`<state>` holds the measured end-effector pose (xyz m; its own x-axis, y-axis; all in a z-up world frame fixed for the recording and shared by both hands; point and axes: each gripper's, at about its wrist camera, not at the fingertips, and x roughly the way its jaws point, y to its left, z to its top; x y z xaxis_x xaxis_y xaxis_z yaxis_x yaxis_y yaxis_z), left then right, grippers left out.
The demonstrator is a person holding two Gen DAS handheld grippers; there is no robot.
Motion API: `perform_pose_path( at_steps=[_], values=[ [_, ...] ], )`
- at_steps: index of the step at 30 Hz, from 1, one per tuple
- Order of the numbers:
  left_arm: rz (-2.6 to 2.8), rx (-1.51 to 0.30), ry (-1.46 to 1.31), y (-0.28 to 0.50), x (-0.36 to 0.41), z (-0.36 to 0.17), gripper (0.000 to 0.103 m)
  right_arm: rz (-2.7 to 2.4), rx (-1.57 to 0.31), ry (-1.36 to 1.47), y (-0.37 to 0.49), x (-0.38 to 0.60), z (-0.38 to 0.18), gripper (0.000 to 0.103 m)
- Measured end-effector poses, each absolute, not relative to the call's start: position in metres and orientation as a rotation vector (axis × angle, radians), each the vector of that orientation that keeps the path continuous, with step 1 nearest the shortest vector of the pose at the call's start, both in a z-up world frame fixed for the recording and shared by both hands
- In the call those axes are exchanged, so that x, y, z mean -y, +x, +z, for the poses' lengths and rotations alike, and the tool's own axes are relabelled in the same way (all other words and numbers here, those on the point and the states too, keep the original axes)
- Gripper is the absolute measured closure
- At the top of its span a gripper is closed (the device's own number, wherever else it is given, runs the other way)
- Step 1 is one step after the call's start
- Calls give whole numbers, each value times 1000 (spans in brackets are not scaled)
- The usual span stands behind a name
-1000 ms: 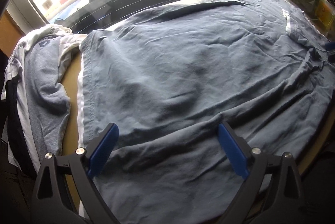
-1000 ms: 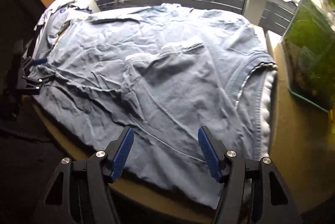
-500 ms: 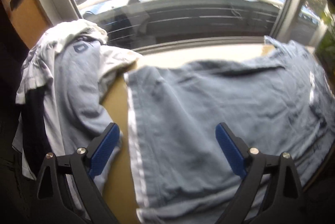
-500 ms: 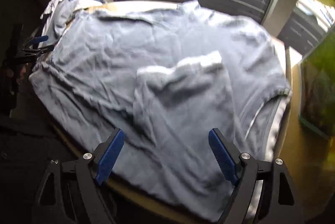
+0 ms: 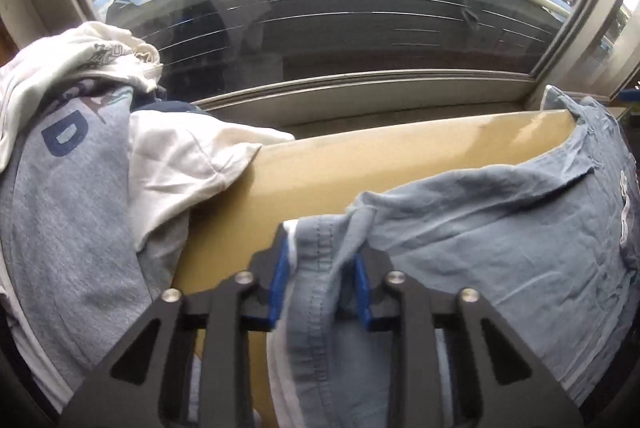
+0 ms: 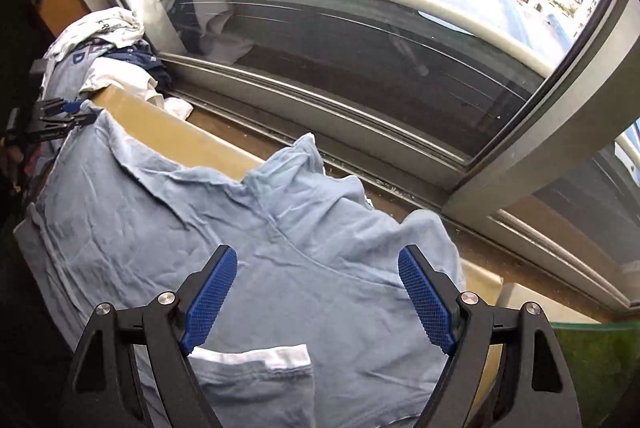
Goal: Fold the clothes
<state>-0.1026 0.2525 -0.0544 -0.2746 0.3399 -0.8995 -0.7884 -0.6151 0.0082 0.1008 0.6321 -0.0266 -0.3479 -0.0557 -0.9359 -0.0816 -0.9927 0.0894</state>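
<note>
The shirt point(image 5: 500, 240), a pale blue one with a white-trimmed hem, lies spread over the tan table point(image 5: 360, 168) beside the window point(image 5: 340, 28). In the left wrist view, the left gripper point(image 5: 320, 284) is closing on the shirt's hem at its left corner: the stitched edge is bunched between the blue pads point(image 5: 279, 280), which press on it from both sides, and the cloth rises in a fold just past the fingertips. The rest of the shirt runs off to the right, wrinkled, with its far edge turned up near the table's back right corner. To the left, a pile of clothes point(image 5: 80, 168) in grey and white, one piece bearing dark blue letters, hangs over the table's left end. In the right wrist view, the right gripper point(image 6: 316, 300) hovers over the shirt with its jaws wide apart and nothing between them; its pads do not touch the cloth. A folded-in sleeve point(image 6: 256, 380) with a white cuff lies below the gripper. At the far left of this view the left gripper point(image 6: 76, 118) grips the shirt's corner, and the pile point(image 6: 104, 48) sits behind it against the window point(image 6: 360, 48). A green tank point(image 6: 596, 368) stands at the lower right.
</note>
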Motion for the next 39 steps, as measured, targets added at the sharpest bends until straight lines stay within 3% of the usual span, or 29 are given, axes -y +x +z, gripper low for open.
perform_pose_path(
  at_steps=[3, 14, 16, 18, 19, 20, 22, 32, 39],
  values=[
    [1969, -715, -1171, -85, -264, -54, 95, 2560, -225, -1857, 76, -639, -35, 19],
    [1975, -741, -1173, -75, -259, -54, 95, 2453, -160, -2100, -5, -610, -98, 18],
    [1988, -734, -1181, -76, -260, -54, 95, 2466, -271, -2089, -6, -614, -102, 18],
    [1997, -745, -1175, -74, -261, -54, 95, 2487, -399, -2091, -1, -615, -99, 39],
    [2002, -747, -1175, -74, -261, -54, 95, 2505, -470, -2094, 1, -614, -96, 68],
    [2005, -744, -1176, -74, -261, -54, 94, 2501, -453, -2068, 4, -613, -91, 85],
    [2007, -738, -1174, -74, -261, -54, 95, 2455, -382, -2020, 10, -615, -87, 98],
    [1997, -665, -1076, -64, -264, -24, 94, 2619, -433, -1470, 67, -602, -23, 98],
    [1956, -675, -940, 1, -224, 14, 94, 2563, -487, -1177, 209, -534, 10, 98]
  ],
)
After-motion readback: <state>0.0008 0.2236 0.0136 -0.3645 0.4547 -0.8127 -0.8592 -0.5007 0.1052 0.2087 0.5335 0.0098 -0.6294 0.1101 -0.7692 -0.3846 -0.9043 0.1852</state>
